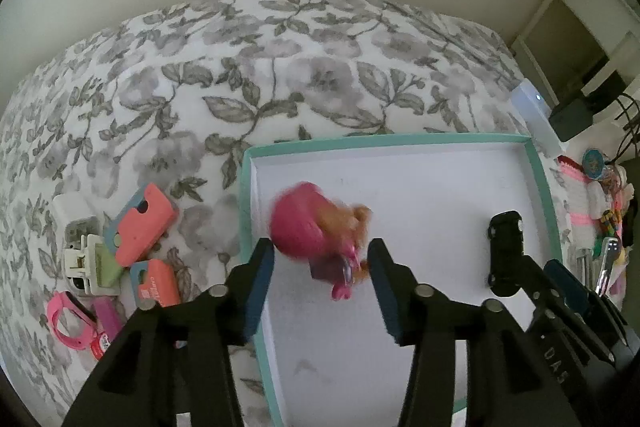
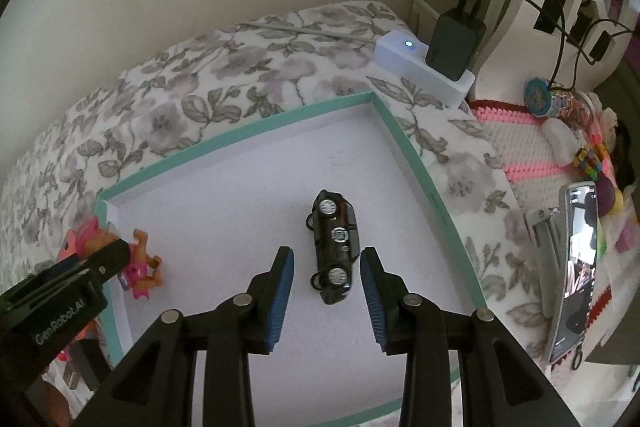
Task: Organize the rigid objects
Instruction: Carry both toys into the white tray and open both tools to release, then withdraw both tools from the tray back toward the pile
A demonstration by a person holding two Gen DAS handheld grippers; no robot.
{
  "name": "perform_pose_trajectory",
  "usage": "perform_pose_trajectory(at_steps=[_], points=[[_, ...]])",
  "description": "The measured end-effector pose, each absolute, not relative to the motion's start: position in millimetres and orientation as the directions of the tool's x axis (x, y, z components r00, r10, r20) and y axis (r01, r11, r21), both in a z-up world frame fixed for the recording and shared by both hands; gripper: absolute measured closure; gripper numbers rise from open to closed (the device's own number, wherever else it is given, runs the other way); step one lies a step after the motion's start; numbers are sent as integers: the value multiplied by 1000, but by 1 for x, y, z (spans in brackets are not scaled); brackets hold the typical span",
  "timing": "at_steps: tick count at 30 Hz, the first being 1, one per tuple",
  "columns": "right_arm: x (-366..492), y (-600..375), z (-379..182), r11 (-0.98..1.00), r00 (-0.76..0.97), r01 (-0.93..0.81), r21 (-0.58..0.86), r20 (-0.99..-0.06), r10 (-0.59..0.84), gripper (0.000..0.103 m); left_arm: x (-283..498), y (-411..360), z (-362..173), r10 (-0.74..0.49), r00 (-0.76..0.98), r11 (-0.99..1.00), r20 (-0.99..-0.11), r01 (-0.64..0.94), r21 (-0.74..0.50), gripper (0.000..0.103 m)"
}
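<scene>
A shallow white box with a teal rim (image 1: pixel 540 179) (image 2: pixel 412 147) lies on the floral bedspread. A pink and orange toy figure (image 1: pixel 316 231) (image 2: pixel 140 267), blurred in the left wrist view, is in the box's left part between the open fingers of my left gripper (image 1: pixel 322 259); no finger touches it. A black toy car (image 2: pixel 334 247) (image 1: pixel 505 247) lies on its side in the box's right part. My right gripper (image 2: pixel 327 267) is open around the car's near end, apart from it.
Left of the box lie coral cases (image 1: pixel 144 223), a white plug (image 1: pixel 84 251) and a pink band (image 1: pixel 66 319). Right of it are a white hub (image 2: pixel 424 67) with a black charger, a crocheted mat (image 2: pixel 516 143), a phone (image 2: pixel 576 267) and keys (image 1: pixel 604 263).
</scene>
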State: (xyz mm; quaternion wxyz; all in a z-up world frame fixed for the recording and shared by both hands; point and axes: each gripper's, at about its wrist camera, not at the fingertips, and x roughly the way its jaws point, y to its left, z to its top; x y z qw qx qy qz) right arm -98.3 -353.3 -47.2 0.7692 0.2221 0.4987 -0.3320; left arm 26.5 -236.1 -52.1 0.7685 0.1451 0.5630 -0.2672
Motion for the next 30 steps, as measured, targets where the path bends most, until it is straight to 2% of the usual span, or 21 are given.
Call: perform_pose_trajectory(at_steps=[3, 6, 8, 11, 12, 13, 15, 17, 19, 22, 26, 28, 30], points=[[-97, -351, -43, 689, 286, 725, 2, -911, -298, 57, 26, -236, -45, -252, 239, 814, -938, 576, -72, 46], [-96, -348, -37, 694, 292, 720, -8, -904, -312, 54, 26, -234, -40, -251, 259, 818, -933, 572, -61, 45], [-96, -347, -33, 697, 297, 717, -13, -899, -323, 47, 27, -231, -36, -253, 271, 820, -929, 569, -58, 45], [-95, -344, -29, 700, 305, 714, -15, -893, -331, 44, 29, -228, -33, -253, 286, 826, -924, 561, -53, 44], [-95, -344, -28, 701, 307, 713, -16, -892, -332, 43, 29, -227, -33, -251, 291, 828, -923, 559, -49, 40], [-94, -343, -28, 702, 307, 712, -18, -891, -333, 40, 30, -226, -33, -247, 299, 830, -922, 556, -42, 30], [-93, -342, -29, 705, 307, 709, -23, -890, -337, 36, 31, -224, -33, -240, 314, 835, -918, 549, -30, 23], [-92, -341, -30, 709, 306, 704, -27, -890, -337, 30, 32, -221, -33, -232, 329, 840, -915, 542, -17, 22], [-91, -340, -31, 713, 308, 701, -26, -890, -335, 25, 33, -219, -33, -225, 345, 843, -911, 538, -4, 17], [-90, -339, -33, 719, 314, 694, -20, -891, -328, 24, 35, -216, -34, -209, 365, 848, -907, 530, 18, 17], [-89, -337, -35, 724, 316, 689, -20, -891, -325, 15, 38, -210, -39, -189, 378, 857, -906, 514, 36, 16], [-89, -336, -35, 724, 318, 689, -17, -891, -323, 12, 39, -208, -41, -183, 381, 861, -906, 507, 39, 7], [-89, -337, -36, 725, 319, 689, -15, -892, -321, 5, 40, -205, -41, -180, 394, 865, -901, 500, 45, 7]])
